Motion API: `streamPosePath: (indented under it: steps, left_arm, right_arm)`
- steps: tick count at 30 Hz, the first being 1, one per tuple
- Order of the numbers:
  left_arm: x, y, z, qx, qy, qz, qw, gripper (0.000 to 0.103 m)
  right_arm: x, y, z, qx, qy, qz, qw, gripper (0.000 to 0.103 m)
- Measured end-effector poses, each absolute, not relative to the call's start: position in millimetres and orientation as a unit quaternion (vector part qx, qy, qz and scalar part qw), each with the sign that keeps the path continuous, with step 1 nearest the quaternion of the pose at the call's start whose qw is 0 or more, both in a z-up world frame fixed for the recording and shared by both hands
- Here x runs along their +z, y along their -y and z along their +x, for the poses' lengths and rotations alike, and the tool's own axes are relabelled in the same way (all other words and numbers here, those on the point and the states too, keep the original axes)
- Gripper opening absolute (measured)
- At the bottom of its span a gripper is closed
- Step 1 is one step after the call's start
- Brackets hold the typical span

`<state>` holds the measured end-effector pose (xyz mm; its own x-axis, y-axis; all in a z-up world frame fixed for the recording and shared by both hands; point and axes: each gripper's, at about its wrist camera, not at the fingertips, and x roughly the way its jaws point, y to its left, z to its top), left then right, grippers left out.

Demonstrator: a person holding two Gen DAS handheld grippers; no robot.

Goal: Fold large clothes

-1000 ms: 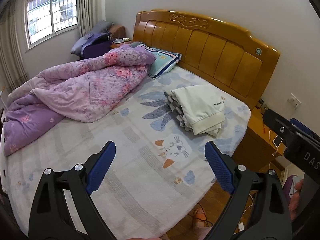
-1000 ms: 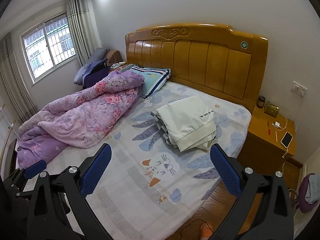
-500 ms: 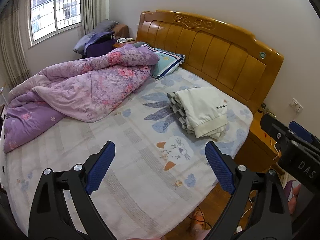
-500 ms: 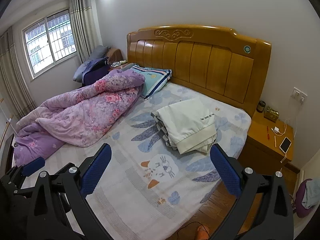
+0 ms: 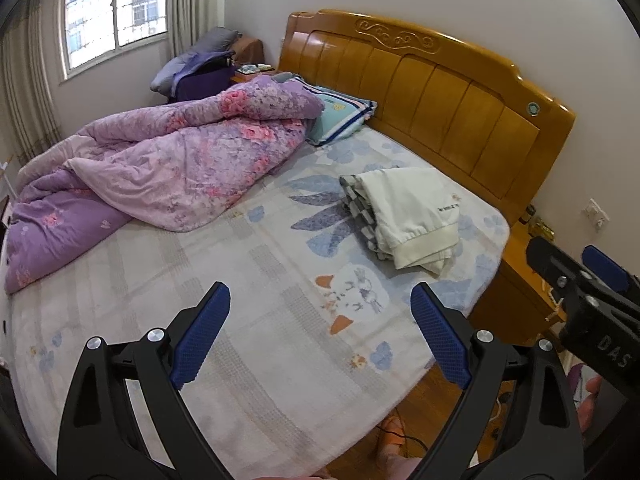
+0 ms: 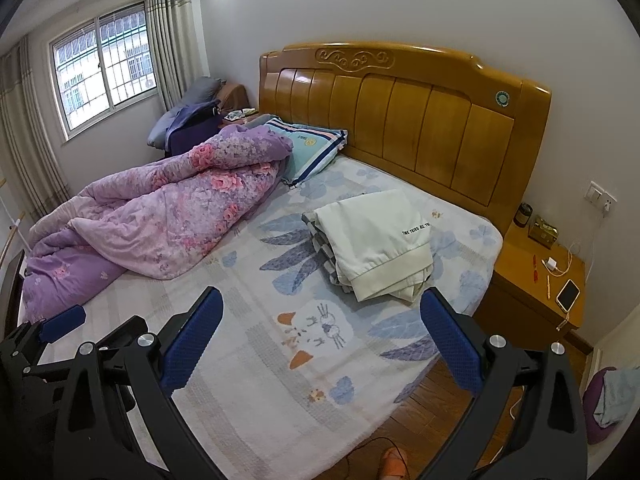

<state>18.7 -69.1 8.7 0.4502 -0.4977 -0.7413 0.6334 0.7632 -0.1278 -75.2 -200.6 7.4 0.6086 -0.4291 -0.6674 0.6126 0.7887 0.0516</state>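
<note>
Jaws on both left gripper (image 5: 320, 334) and right gripper (image 6: 322, 338) stand released, empty, above the bed (image 6: 248, 364). Cream garment (image 6: 376, 240) lies folded atop checked clothes (image 6: 320, 246); I judge either stage possible.

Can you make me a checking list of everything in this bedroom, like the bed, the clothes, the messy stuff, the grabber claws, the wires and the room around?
Surface: bed sheet with leaf and cat prints, mostly bare near the front.
Job's things: cream garment folded on top of a checked garment, near the headboard.
Clutter: purple quilt bunched up; striped pillow.
Grippers: left gripper open, empty; right gripper open, empty.
Cables: white charger cable on the nightstand, beside a phone.
Surroundings: window, curtains, wooden floor.
</note>
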Motion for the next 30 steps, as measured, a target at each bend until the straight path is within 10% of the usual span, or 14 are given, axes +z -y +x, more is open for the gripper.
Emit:
streamPosePath:
  steps: [30]
  left_arm:
    - [-1,82,-2,-0.35,-0.406,0.108,0.837,0.097]
  right_arm:
    - [1,213,-74,-0.279,-0.337,0.142,0.888,0.096]
